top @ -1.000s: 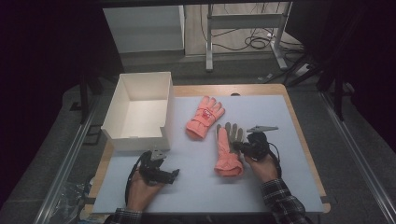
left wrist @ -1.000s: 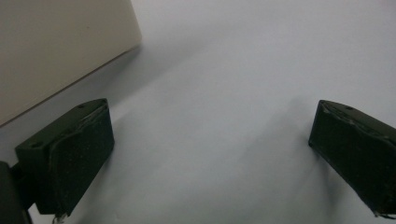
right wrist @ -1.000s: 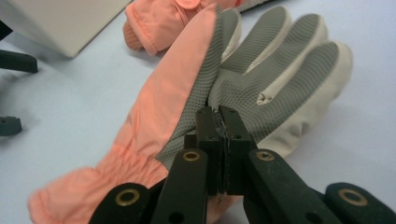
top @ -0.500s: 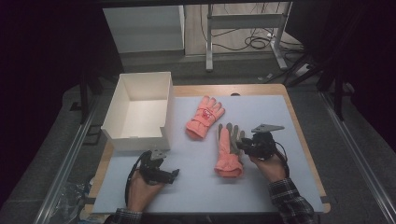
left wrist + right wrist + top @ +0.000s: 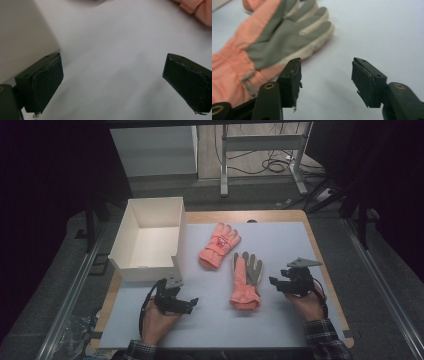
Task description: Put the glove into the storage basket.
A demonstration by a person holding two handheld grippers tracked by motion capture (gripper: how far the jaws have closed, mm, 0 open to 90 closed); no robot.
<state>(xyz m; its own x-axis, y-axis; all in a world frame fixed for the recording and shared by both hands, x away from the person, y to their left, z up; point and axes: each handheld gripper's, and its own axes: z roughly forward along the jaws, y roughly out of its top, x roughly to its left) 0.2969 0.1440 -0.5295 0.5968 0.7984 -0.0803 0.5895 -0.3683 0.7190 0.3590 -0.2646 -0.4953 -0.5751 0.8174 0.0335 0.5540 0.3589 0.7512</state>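
Observation:
Two pink gloves lie on the white mat [image 5: 280, 245]. One glove [image 5: 219, 245] lies back up near the middle. The other glove [image 5: 246, 281] lies palm up with its grey palm [image 5: 284, 32] showing. My right gripper [image 5: 275, 282] stands just right of that glove, apart from it. Its jaws [image 5: 325, 67] have just been opening and are open with only mat between them. My left gripper [image 5: 190, 303] rests near the front left, below the white box [image 5: 150, 237]. It is open [image 5: 112, 65] over bare mat, with the box wall [image 5: 22, 32] beside its left jaw.
The open white box stands at the mat's left edge. Wooden table rim [image 5: 325, 265] borders the mat on the right. Beyond the table are a metal frame [image 5: 260, 142] and cables [image 5: 275, 165] on the floor. A pink glove cuff [image 5: 200, 10] shows far off in the left gripper view.
My right gripper has drawn away to the right from the palm-up glove, and its jaws have gone from shut to open. The left gripper has stayed put.

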